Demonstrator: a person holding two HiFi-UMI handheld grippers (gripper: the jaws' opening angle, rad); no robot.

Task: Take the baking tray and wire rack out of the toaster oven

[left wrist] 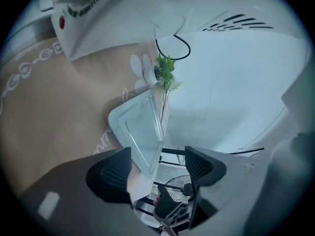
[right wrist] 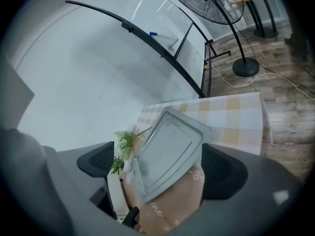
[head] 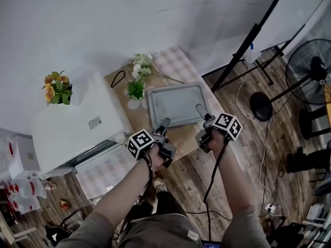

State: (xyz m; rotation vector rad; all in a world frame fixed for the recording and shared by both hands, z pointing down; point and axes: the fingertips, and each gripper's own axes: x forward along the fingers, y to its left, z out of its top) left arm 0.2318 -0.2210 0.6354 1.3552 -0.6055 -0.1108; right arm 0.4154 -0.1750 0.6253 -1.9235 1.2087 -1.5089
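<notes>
The grey baking tray (head: 178, 103) lies flat on the brown table mat, to the right of the white toaster oven (head: 77, 123), whose glass door (head: 95, 153) hangs open. No wire rack shows; the oven's inside is hidden. My left gripper (head: 164, 125) hovers at the tray's near left corner, jaws apart and holding nothing. My right gripper (head: 201, 111) hovers at the near right corner, spread wide and empty. In the left gripper view the tray (left wrist: 140, 127) lies beyond the open gripper (left wrist: 157, 166). In the right gripper view the tray (right wrist: 167, 151) lies beyond the open gripper (right wrist: 160, 166).
A white vase of flowers (head: 137, 81) stands just left of the tray, with a black cable loop (head: 118, 78) beside it. Orange flowers (head: 57, 87) sit on the oven. A floor fan (head: 310, 66) and a black stand (head: 248, 45) are at the right.
</notes>
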